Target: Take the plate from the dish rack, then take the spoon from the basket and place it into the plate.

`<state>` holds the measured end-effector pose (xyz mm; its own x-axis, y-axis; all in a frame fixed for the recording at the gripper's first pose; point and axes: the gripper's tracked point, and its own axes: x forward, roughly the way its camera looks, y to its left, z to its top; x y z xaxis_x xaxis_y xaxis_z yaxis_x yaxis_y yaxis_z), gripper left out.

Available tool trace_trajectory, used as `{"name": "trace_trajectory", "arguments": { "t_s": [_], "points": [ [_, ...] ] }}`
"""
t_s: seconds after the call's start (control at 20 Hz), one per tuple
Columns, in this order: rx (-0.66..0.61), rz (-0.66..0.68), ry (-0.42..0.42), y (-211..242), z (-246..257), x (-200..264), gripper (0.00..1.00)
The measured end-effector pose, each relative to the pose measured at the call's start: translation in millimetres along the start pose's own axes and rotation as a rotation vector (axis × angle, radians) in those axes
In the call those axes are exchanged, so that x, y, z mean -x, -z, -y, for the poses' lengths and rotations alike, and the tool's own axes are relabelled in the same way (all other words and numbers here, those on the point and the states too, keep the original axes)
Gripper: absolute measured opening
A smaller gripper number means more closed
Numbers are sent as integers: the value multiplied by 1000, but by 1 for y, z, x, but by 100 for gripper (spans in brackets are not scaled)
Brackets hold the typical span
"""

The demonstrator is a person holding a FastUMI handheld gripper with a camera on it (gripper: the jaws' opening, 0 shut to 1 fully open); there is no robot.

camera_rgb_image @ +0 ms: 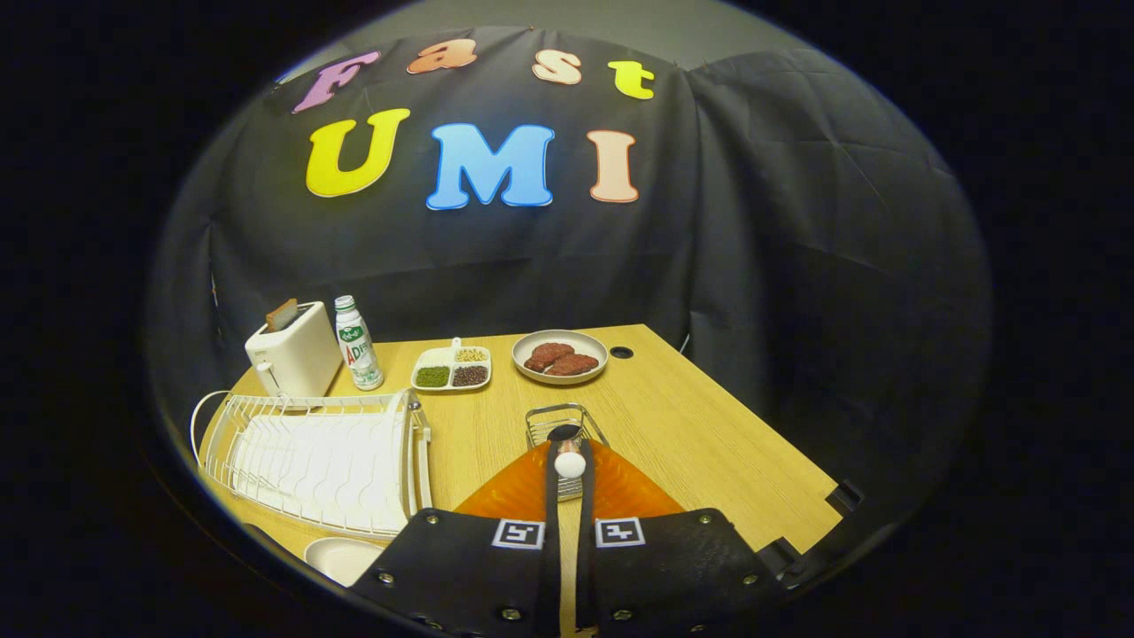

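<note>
Spoon pinched, plate half hidden
I see the white wire dish rack empty, the pale plate cut off below it; my gripper clamps the spoon over the small wire basket.

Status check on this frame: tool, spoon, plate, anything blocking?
Tool shut on the spoon, held above the wire basket. Plate on the table beside the dish rack, off to the side. Nothing blocking.

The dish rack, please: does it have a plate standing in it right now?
No, the dish rack stands with bare wires, and a white plate lies on the table in front of it.
</note>
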<state>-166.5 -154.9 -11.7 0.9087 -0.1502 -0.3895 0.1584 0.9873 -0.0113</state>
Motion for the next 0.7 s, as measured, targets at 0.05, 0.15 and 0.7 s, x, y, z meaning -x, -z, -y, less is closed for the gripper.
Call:
{"name": "trace_trajectory", "arguments": {
  "t_s": [0.05, 0.15, 0.7],
  "points": [
    [2, 8, -13, -2, -3, 6, 7],
    [14, 20, -46, -5, -11, 20, 7],
    [90, 39, -348, 5, -106, 122, 7]
  ]
}}
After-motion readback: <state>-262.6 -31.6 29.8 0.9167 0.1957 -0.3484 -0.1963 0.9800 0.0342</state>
